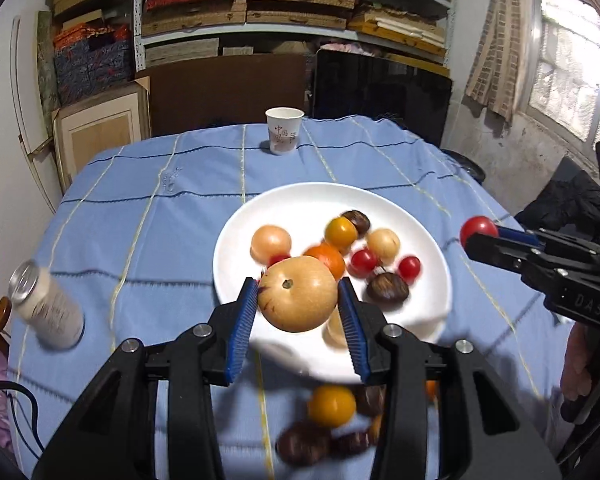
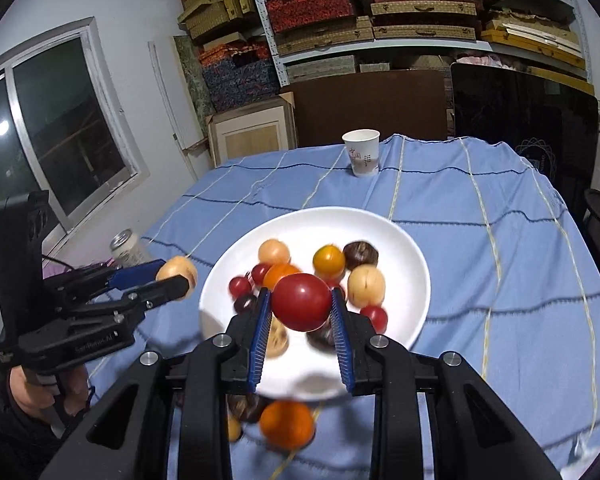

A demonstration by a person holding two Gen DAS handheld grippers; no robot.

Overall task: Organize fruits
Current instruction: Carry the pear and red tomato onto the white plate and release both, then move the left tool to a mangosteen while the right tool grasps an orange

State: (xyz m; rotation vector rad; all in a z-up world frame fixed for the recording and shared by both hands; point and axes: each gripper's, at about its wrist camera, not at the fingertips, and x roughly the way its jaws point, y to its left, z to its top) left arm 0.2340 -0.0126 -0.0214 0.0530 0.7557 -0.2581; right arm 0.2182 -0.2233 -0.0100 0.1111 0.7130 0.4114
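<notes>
Two hand-held grippers above a table covered with a blue checked cloth (image 1: 148, 208). The left gripper (image 1: 298, 300) is closed on a tan round fruit (image 1: 298, 294), which is pinched between the blue pads and held over the near rim of the white plate (image 1: 300, 204); the same fruit is seen at the left gripper's tip in the right wrist view (image 2: 178, 274). The right gripper (image 2: 300, 308) is closed on a red tomato (image 2: 302, 307), likewise held above the plate's near part. On the plate lie small red tomatoes (image 1: 364, 261), a yellow tomato (image 1: 341, 232), an orange fruit (image 1: 327, 258), pale round fruits (image 1: 271, 242) and dark chestnuts (image 1: 387, 287). Further fruits, blurred, lie on the cloth nearer than the plate, among them a yellow one (image 1: 331, 405). A paper cup (image 1: 284, 130) stands at the far edge and a can (image 1: 46, 308) at the left.
</notes>
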